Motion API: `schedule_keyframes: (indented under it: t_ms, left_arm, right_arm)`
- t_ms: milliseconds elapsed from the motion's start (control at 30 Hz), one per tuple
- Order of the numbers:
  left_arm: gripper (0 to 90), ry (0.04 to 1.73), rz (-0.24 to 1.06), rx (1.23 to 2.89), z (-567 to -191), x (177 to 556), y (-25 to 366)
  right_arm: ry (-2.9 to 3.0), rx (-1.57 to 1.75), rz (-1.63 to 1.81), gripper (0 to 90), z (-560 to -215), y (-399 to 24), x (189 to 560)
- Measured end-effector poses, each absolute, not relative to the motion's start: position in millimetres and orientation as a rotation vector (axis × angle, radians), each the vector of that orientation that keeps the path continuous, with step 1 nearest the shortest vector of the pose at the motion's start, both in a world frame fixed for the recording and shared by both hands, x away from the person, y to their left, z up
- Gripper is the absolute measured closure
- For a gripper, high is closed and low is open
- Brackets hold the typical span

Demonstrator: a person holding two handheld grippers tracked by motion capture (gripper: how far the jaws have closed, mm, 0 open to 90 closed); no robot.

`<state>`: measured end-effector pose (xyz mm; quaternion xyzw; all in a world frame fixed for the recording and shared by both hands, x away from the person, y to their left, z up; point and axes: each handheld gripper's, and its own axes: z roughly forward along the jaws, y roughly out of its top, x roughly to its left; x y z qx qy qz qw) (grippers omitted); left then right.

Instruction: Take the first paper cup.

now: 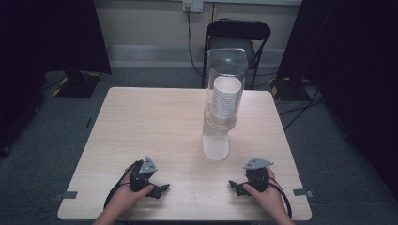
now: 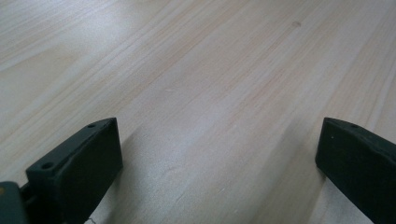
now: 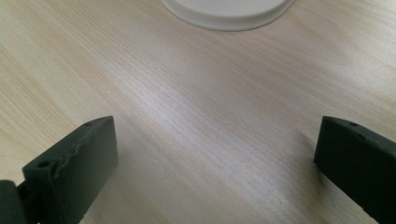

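A clear plastic cup dispenser stands on a white round base right of the middle of the light wooden table. It holds a stack of white paper cups. A hand holds my left gripper low at the front left, open, with bare wood between its jaws. At the front right another hand holds my right gripper, also open and with nothing in it. The edge of the white base lies ahead of it, well apart from the jaws.
A black chair stands behind the table's far edge. Dark curtains hang at both sides, and cables run over the grey floor at the right. Grey tape tabs mark the table's front corners.
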<state>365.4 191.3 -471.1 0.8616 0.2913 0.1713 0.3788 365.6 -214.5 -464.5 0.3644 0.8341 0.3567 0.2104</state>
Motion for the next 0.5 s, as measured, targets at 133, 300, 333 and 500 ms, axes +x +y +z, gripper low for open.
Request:
schedule_keyframes:
  t_ms: [133,300,333,500]
  left_arm:
    - [0.0,0.736,0.449,2.208,-470.7,365.9,191.7]
    - [0.0,0.745,0.439,2.201,-471.1,365.4,191.2]
    - [0.0,0.736,0.451,2.208,-470.6,365.9,191.8]
    - [0.0,0.737,0.451,2.206,-470.7,365.9,191.6]
  right_arm:
    - [2.318,1.014,0.994,0.0,-464.5,-214.9,365.2]
    - [2.317,1.011,0.991,0.0,-464.5,-215.0,364.9]
    - [2.318,1.012,0.991,0.0,-464.5,-215.0,365.0]
    - [2.261,1.022,1.024,19.9,-456.9,-209.8,367.9]
